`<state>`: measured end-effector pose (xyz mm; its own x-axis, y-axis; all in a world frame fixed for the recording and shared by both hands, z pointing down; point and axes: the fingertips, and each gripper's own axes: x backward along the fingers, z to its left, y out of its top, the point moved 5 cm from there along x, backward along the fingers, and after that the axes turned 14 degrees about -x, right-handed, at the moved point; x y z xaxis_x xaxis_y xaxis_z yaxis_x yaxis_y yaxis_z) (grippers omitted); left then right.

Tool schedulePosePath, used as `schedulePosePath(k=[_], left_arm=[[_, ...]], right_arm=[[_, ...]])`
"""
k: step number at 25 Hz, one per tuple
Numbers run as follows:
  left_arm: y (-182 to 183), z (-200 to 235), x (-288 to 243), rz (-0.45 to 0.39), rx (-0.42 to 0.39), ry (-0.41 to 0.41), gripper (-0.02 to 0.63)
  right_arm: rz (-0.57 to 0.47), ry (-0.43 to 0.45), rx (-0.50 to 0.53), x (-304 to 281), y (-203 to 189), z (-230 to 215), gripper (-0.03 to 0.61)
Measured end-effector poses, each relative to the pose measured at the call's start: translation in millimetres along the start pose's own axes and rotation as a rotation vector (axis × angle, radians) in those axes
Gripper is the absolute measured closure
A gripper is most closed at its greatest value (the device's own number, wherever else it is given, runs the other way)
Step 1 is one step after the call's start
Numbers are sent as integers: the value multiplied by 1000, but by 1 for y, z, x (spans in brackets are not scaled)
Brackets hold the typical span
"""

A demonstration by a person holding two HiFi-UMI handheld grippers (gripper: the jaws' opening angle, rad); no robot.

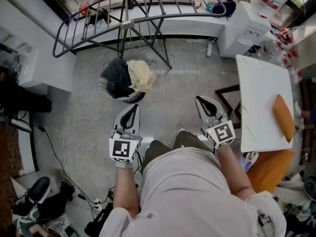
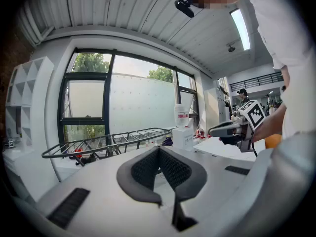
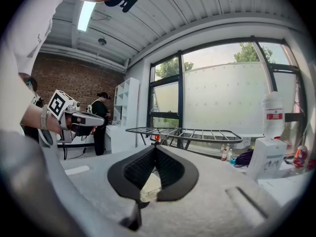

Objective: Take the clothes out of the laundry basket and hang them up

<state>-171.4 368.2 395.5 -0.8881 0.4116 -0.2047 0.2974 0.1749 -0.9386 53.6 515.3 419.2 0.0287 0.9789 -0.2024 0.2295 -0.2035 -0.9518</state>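
Now, head view: the person stands on a grey floor [image 1: 177,83], both tools held out ahead and side by side. The left gripper [image 1: 132,109] and right gripper [image 1: 203,101] are well apart from each other, and neither touches anything. The basket [image 1: 104,90] sits on the floor beyond them, nearer the left one, with a dark cloth [image 1: 116,77] and a yellow cloth [image 1: 139,76] heaped in it. The rack [image 1: 133,15] stands behind the basket, with no cloth on the bars in frame. A white table [image 1: 259,90] on the right carries an orange pad [image 1: 284,117]. Left gripper view: jaws together at the tips, nothing in them; the rack is off to the left beyond and the right gripper is at the picture's right. Right gripper view: jaws likewise together and empty (a pale patch shows through the gap under the tips, lying beyond them, not gripped). The rack stands ahead by the window [image 3: 227,102].
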Motion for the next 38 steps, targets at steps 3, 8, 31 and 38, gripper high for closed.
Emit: schedulePosePath(k=[3,8,31,38], left_arm=[[6,-23,-25,24,6,11,613],[7,-52,-63,89,-31,-3,612],[-162,94,-265,384,182,-74,523],[-266,149,-313,505,408,-115,497]], right_arm=[[-1,13,8,10,3,-34,572],[-12,14,-38,16,5,-77,572],[295,94,-86,-247,-1,-165,572],[418,49,-90,-351,-18,-187,572]])
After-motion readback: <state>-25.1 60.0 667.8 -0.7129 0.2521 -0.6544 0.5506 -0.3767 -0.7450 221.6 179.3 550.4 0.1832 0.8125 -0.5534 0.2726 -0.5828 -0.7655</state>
